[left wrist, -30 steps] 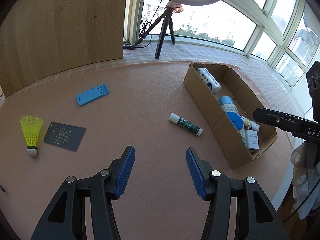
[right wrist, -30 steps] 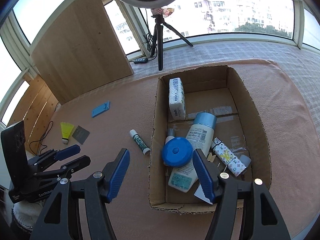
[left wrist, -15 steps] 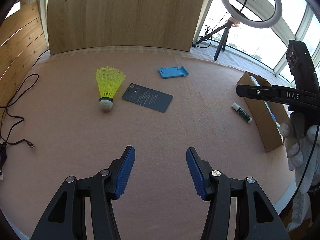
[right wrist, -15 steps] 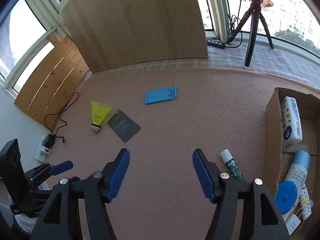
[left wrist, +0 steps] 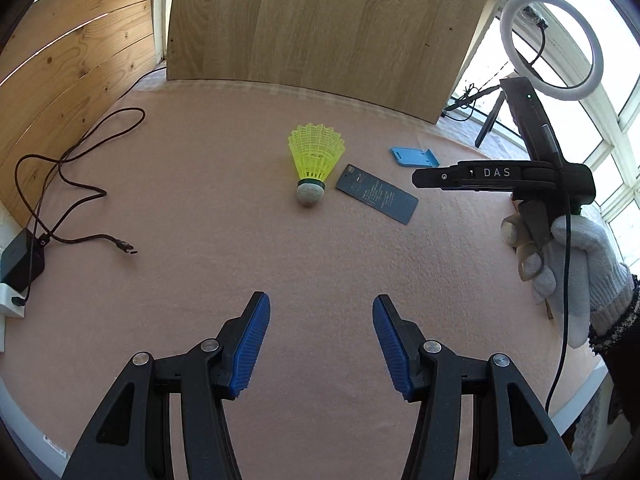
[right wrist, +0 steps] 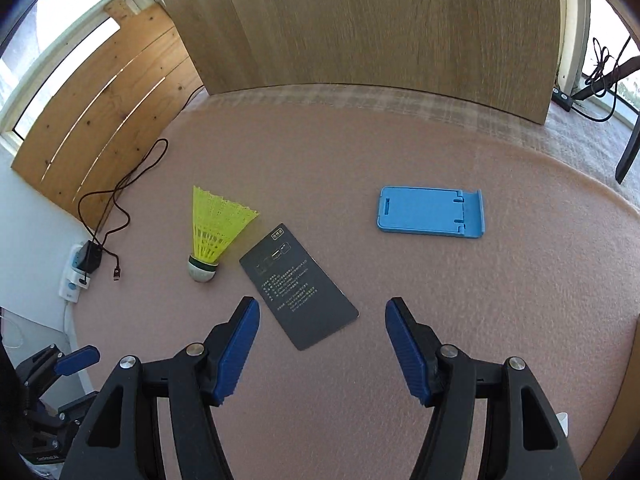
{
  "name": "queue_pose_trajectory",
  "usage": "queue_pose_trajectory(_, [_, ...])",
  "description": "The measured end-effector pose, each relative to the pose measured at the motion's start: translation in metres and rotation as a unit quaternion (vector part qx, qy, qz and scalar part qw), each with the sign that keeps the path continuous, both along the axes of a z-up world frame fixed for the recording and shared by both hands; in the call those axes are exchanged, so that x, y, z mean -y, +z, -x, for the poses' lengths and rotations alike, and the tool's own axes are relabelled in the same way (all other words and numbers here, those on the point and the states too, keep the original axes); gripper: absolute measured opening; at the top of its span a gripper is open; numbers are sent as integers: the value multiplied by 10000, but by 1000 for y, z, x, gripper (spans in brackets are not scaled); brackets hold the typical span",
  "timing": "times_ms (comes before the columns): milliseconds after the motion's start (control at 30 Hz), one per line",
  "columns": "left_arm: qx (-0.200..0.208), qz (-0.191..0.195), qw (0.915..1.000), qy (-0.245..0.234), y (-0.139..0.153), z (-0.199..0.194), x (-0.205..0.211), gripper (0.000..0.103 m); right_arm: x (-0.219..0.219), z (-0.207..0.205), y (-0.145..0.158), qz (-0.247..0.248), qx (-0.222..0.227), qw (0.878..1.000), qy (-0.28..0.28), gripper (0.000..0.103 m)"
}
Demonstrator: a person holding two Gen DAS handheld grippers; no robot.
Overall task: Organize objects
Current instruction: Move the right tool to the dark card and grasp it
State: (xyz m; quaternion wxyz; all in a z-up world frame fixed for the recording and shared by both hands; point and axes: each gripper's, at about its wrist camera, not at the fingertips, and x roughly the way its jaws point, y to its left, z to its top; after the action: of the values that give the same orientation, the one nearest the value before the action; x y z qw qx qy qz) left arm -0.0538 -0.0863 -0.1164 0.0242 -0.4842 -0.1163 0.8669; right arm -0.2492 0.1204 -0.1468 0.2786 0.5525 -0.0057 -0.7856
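Both tongs stand about half open and hold nothing. The right tongs (right wrist: 322,350) hang just above the near end of the dark grey printed card (right wrist: 298,285), which lies flat on the pink felt-covered desk (right wrist: 440,152). Its long axis runs from far-left to near-right, skewed to the line of the blue pads, so the wrist would need to roll, I judge, before the pads could close across the card's short width.

The yellow plastic shuttlecock (right wrist: 212,236) lies just left of the card, cork end toward the near side, skirt pointing away. The light blue plastic phone stand (right wrist: 430,212) lies flat farther off to the right, well apart from both.

The left tongs (left wrist: 320,344) face the shuttlecock (left wrist: 314,162) nearly head-on but from farther back, with bare felt between. So the right hand is nearer the card, and the left is the better lined up for the shuttlecock.

A second ago both cameras looked at the cardboard box of bottles on the right; both have swung left since, and the box is now out of view. The openings have not changed.
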Motion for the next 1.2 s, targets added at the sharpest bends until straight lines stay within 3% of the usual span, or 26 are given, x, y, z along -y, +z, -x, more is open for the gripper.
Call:
queue_pose_trajectory(400, [54,13,9997,236,-6,-11,20,57,27,32,-25,-64,251,9997,-38,62])
queue_pose_trajectory(533, [60,11,9997,257,-7,-12,23,57,31,35,-25,28,311,9995,5,69])
queue_pose_trajectory(667, [53,-24,9996,262,-8,-10,24,57,43,29,-24,59,501,9982,311,69])
queue_pose_trajectory(867, [63,-61,9997,241,-9,-7,23,57,71,3,-25,-688,172,9928,963,69])
queue_pose_trajectory(1000, [77,-65,9997,232,-9,-5,20,57,80,-8,-27,-1144,-59,9875,1079,69])
queue_pose_trajectory(1067, [81,-55,9997,212,-9,-5,17,57,80,-10,-28,-1230,-118,9869,1036,66])
queue_pose_trajectory(1200, [97,-56,9998,179,-11,-5,13,57,74,-12,-27,-1346,-227,9861,948,47])
